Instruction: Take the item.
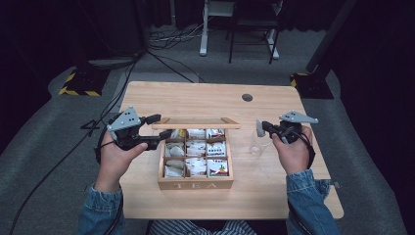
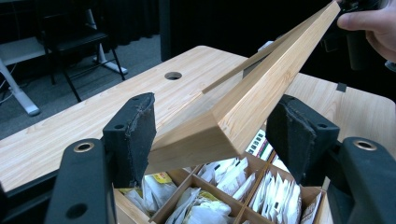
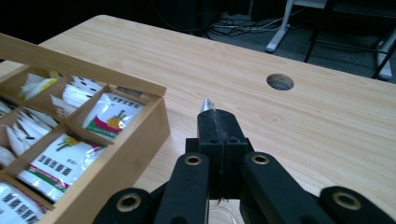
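Dark curtains ring the bench [image 1: 195, 100], where the left gripper [image 2: 219, 135] holds the tea box [image 1: 195, 182] lid [image 2: 261, 88] corner between parted jaws, best kept steady while the right gripper [image 3: 217, 126], jaws clenched on a sachet [image 3: 206, 104] tip, moves beside the glass [image 1: 254, 143].

Lab/recording studio setup. Black curtains all round, grey carpet [image 1: 44, 127], cables [image 1: 169, 41] loose on the floor, stand bases with yellow-black hazard tape [image 1: 78, 90]. Single wooden table [image 1: 205, 95] with a cable grommet hole [image 1: 247, 97], office desk legs [image 1: 204, 29] and a chair [image 1: 252, 29] behind.
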Action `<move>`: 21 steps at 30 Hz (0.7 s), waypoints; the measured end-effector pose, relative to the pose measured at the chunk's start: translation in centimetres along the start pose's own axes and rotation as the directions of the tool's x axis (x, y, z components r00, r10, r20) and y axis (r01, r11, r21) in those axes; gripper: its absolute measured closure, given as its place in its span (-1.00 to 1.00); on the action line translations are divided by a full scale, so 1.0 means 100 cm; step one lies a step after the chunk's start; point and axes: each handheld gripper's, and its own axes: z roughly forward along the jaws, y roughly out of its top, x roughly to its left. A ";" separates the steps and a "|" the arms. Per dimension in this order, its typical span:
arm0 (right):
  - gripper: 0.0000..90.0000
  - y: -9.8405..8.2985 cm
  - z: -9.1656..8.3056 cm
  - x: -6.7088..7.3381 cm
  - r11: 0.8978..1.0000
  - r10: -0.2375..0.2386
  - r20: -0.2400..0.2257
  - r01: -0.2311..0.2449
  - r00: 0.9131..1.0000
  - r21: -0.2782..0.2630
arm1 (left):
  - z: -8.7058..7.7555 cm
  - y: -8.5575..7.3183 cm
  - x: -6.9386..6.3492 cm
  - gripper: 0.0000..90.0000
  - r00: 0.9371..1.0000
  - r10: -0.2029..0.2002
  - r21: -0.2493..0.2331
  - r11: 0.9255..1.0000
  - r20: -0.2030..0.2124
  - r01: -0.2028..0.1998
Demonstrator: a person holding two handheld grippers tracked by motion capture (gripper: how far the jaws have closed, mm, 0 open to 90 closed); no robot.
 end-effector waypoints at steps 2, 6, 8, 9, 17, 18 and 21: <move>1.00 -0.003 0.003 -0.003 1.000 0.003 0.010 -0.003 1.000 0.003 | 0.000 0.000 0.000 -0.24 1.000 -0.001 0.000 1.000 0.001 0.001; 1.00 -0.009 0.007 -0.007 1.000 0.009 0.019 -0.010 1.000 0.017 | 0.000 0.000 0.000 -0.24 1.000 -0.001 0.000 1.000 0.001 0.001; 1.00 -0.011 0.009 -0.008 1.000 0.013 0.024 -0.013 1.000 0.022 | 0.000 0.000 0.000 -0.24 1.000 -0.004 -0.001 1.000 0.003 0.004; 1.00 -0.012 0.010 -0.009 1.000 0.015 0.025 -0.015 1.000 0.023 | 0.000 0.000 0.000 -0.24 1.000 -0.004 -0.001 1.000 0.003 0.004; 1.00 -0.019 0.012 -0.012 0.999 0.019 0.037 -0.020 0.999 0.030 | 0.001 0.000 0.000 -0.24 1.000 -0.001 0.002 1.000 0.003 0.001; 1.00 -0.020 0.013 -0.012 0.999 0.014 0.042 -0.015 0.999 0.033 | 0.001 0.000 0.000 -0.24 1.000 -0.001 0.003 1.000 0.003 0.001; 0.81 -0.022 0.014 -0.011 0.998 0.012 0.053 -0.015 0.999 0.053 | 0.001 0.000 0.000 -0.24 1.000 0.001 0.004 1.000 0.002 -0.001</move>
